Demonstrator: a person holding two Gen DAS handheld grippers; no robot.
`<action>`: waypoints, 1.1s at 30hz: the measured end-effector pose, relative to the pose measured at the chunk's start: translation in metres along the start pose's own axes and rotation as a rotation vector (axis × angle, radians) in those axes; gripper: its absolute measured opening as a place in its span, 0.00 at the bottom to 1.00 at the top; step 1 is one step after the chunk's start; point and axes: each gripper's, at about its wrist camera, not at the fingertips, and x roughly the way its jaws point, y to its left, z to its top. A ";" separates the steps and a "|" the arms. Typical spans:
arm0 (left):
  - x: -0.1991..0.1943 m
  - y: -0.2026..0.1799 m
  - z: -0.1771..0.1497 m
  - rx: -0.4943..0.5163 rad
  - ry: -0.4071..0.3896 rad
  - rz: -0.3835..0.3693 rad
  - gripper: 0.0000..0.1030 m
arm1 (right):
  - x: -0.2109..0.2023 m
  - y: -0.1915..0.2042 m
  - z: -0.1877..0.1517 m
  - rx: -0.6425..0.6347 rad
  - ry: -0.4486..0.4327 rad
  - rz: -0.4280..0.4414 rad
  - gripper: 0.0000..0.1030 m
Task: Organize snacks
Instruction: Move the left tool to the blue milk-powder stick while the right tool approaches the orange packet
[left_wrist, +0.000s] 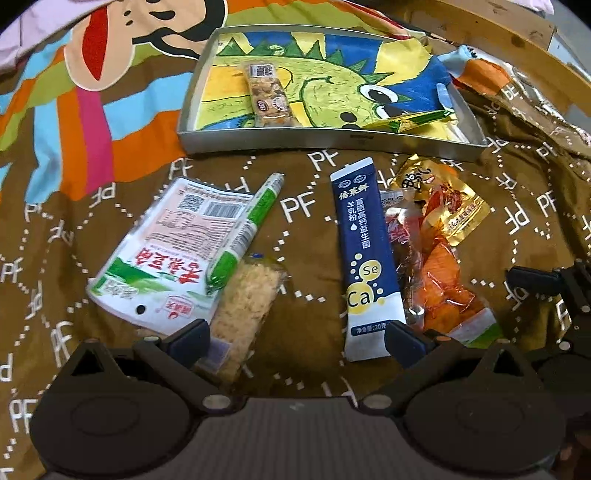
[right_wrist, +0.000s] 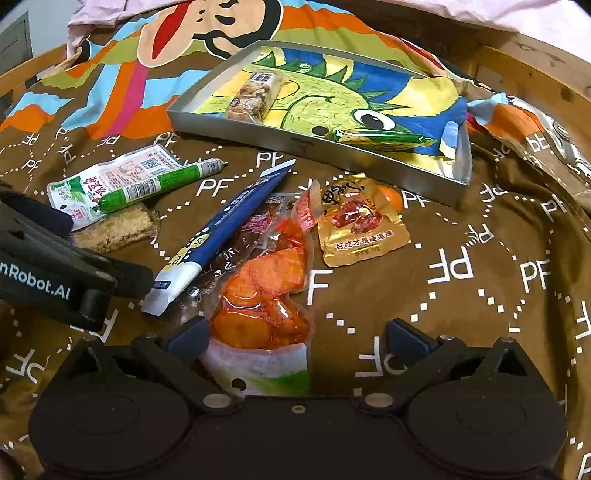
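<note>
Left claw (left_wrist: 297, 341): open, empty, low over cloth (left_wrist: 306, 229), near edge.
Right claw (right_wrist: 297, 334): open, empty; orange snack bag (right_wrist: 264, 295) betw. fingers, untouched.
Tray (left_wrist: 332, 138): far centre; holds nut bar (left_wrist: 266, 96) + green stick pack (left_wrist: 421, 120).
Loose snacks, near: blue sachet (left_wrist: 364, 258) centre; green sausage (left_wrist: 245, 229) on white-green pouch (left_wrist: 162, 254), left; gold pack (right_wrist: 360, 225) right.

Dim, soft indoor light (glare on wrappers), fisheye-warped edges.
</note>
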 end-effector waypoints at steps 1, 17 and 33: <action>0.001 0.000 -0.001 -0.005 -0.006 -0.006 0.99 | -0.001 -0.001 0.000 0.005 0.003 0.003 0.99; 0.024 -0.007 0.020 -0.006 -0.085 -0.134 0.98 | 0.006 0.021 -0.002 -0.096 -0.080 0.069 0.93; 0.025 0.002 0.023 -0.019 -0.098 -0.109 0.69 | 0.001 0.007 0.002 -0.093 -0.064 -0.044 0.54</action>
